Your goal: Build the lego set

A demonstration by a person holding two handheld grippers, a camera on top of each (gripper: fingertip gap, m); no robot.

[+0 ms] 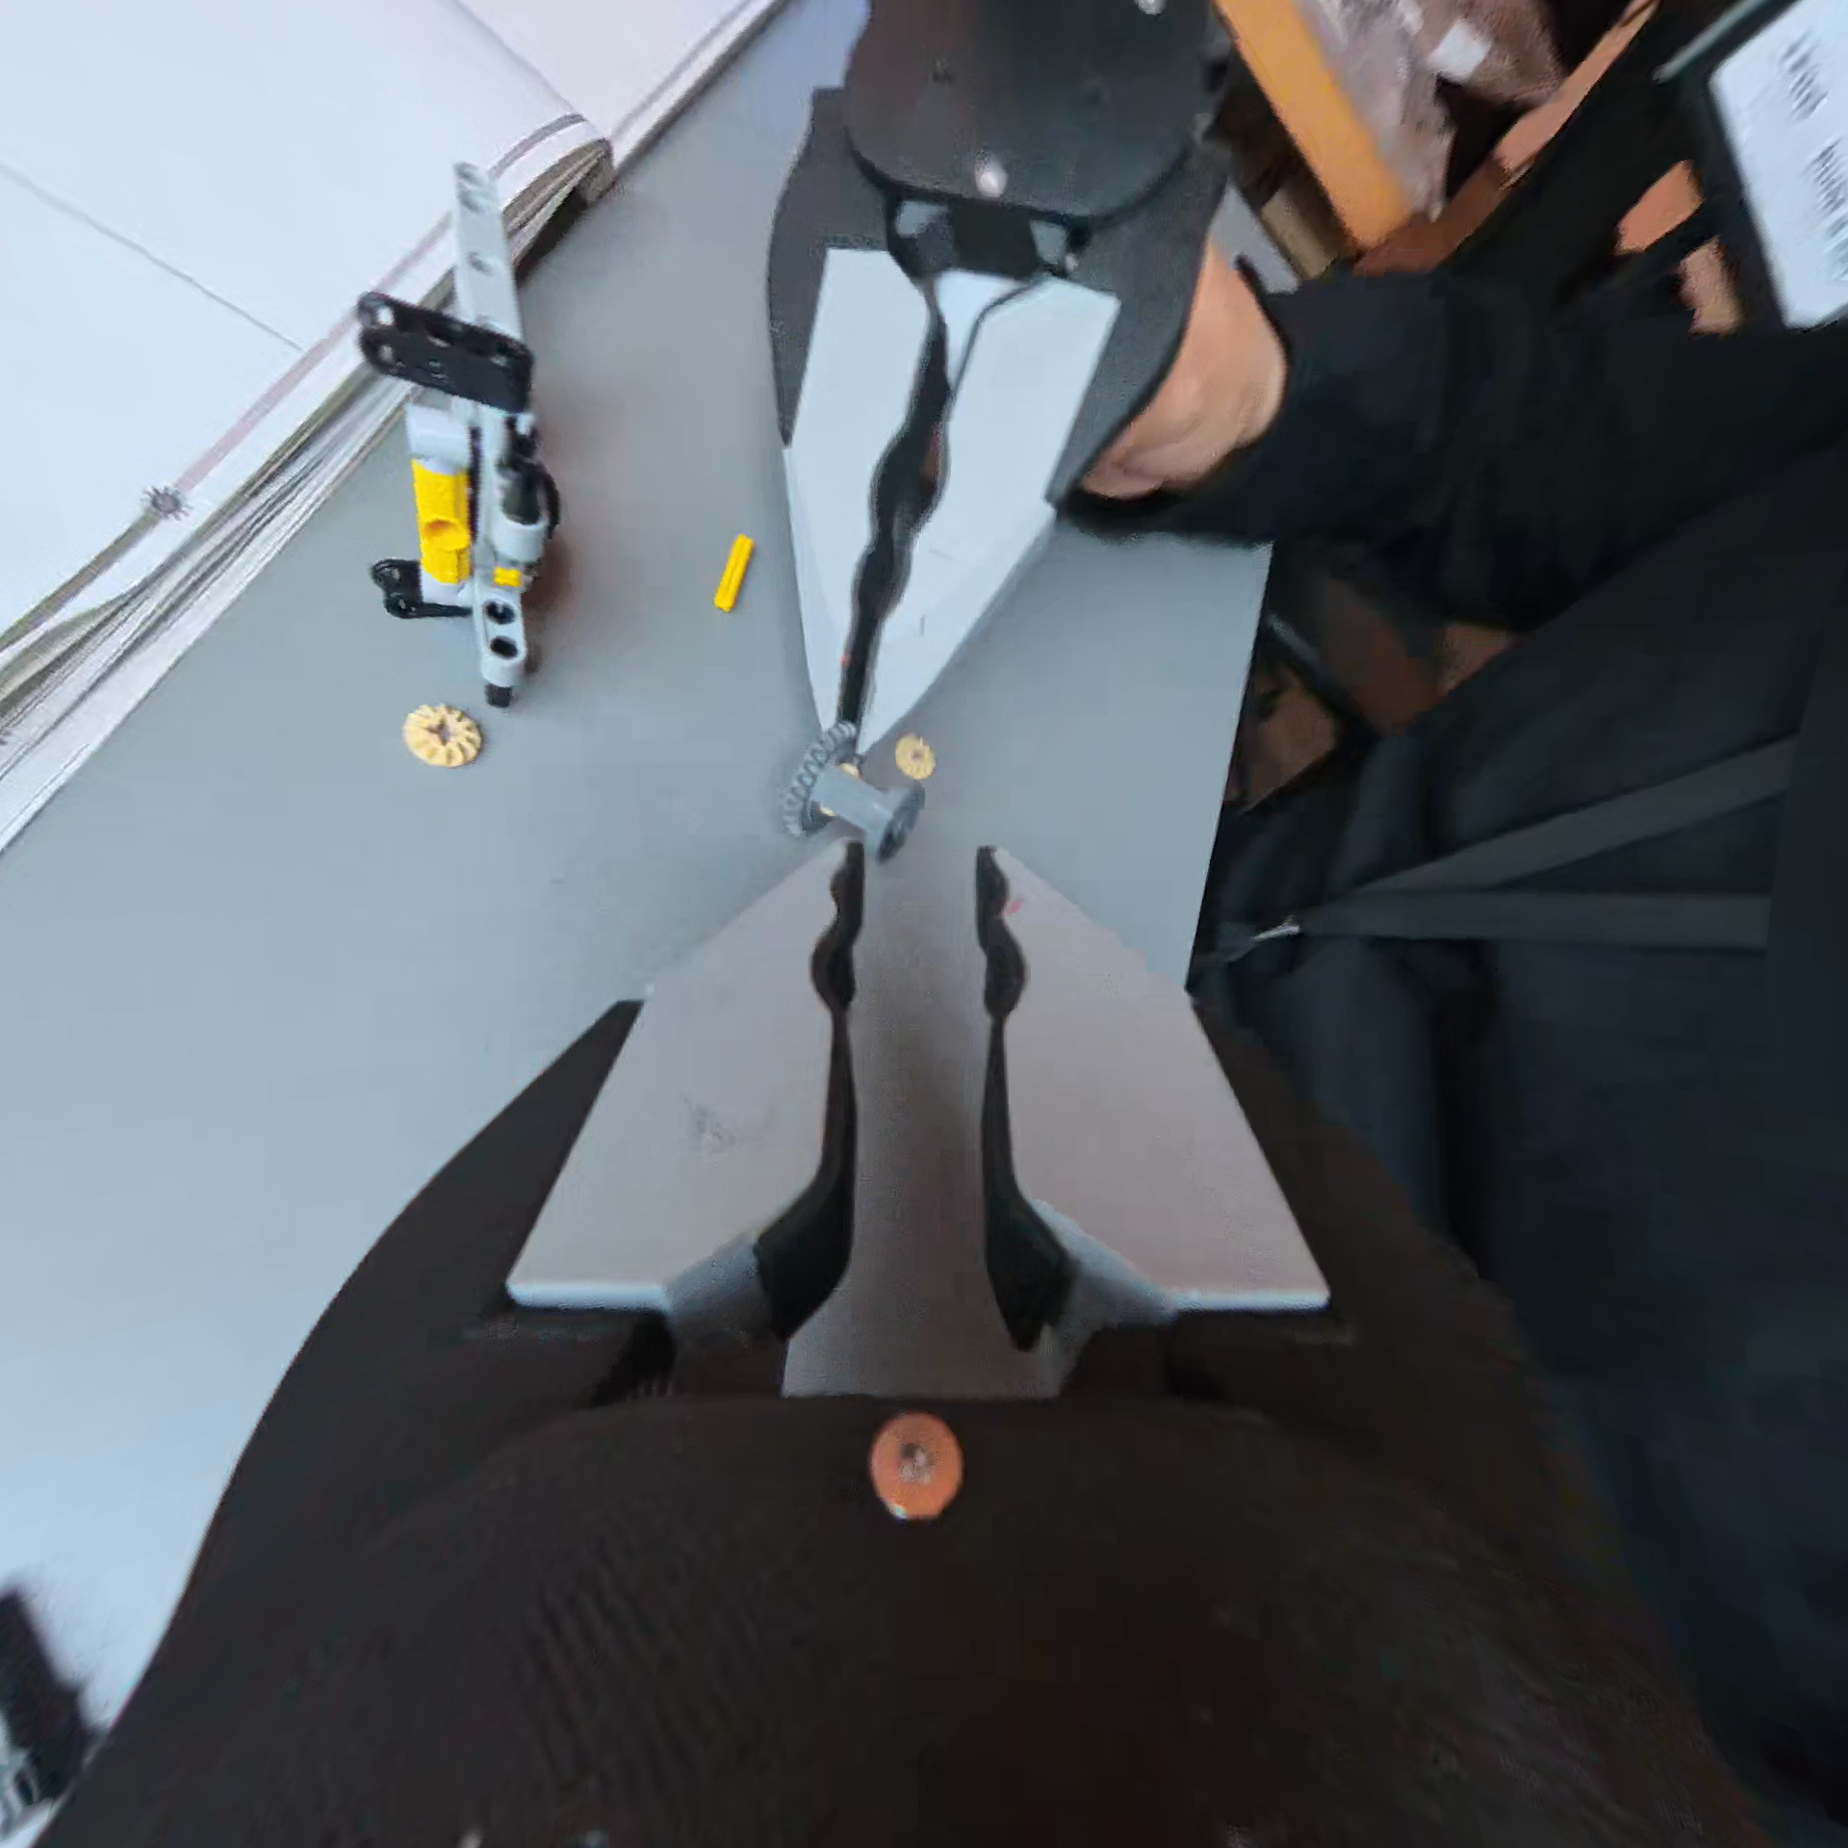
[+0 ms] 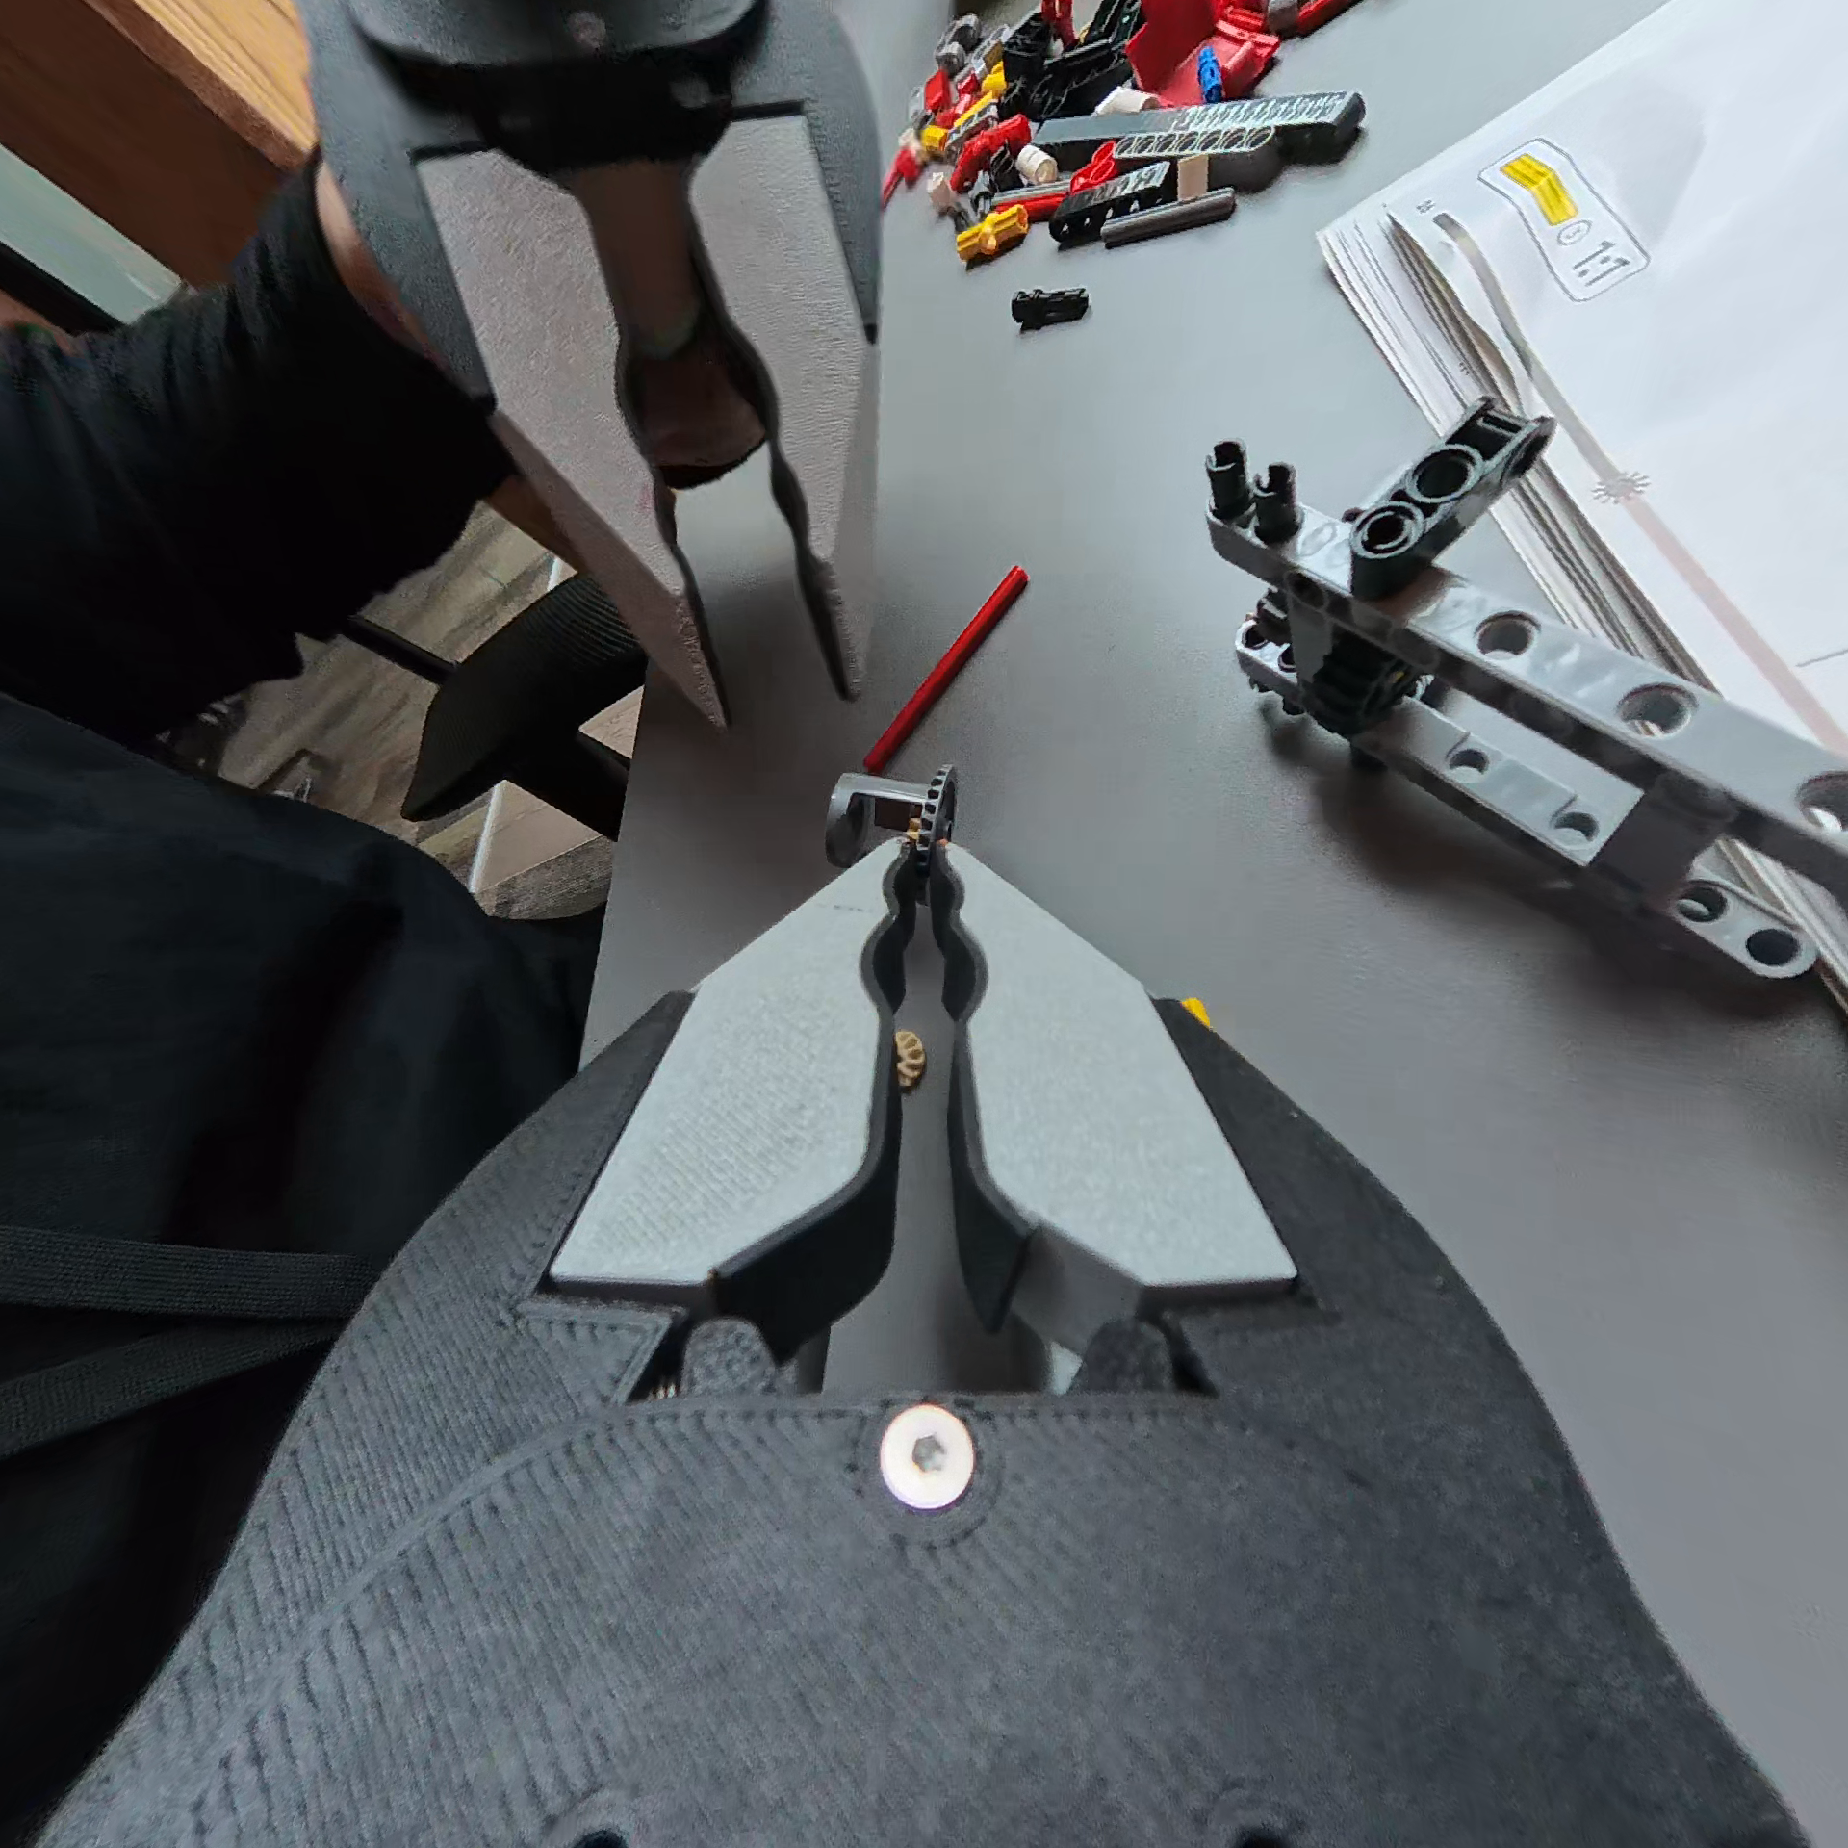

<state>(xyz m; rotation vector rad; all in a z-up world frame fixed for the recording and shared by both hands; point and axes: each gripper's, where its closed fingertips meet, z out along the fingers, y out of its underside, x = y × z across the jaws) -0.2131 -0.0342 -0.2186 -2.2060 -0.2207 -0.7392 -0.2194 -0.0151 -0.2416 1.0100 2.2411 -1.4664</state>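
Your right gripper [image 2: 925, 860] was pinched on the dark gear [image 2: 938, 820] of a small gear-and-connector piece [image 1: 850, 800] held just above the table [image 1: 300, 950] edge; your left gripper [image 1: 915, 855] stood open beside it. It looked light, rigid and slippery — the grey connector probably offered the firmer hold.

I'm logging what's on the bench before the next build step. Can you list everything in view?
gear piece: one, dark grey gear with a grey connector, pinched at the right claw's tips
assembly: one, grey beams with black and yellow parts, beside the booklet
tan gears: two, on the table, one by the assembly, one near the claws
yellow piece: one, short, on the table
red axle: one, lying on the table
loose parts pile: many, red, black, grey, yellow, far end
booklet: one, white, open
table: one, grey
left claw: open
right claw: shut on the gear piece
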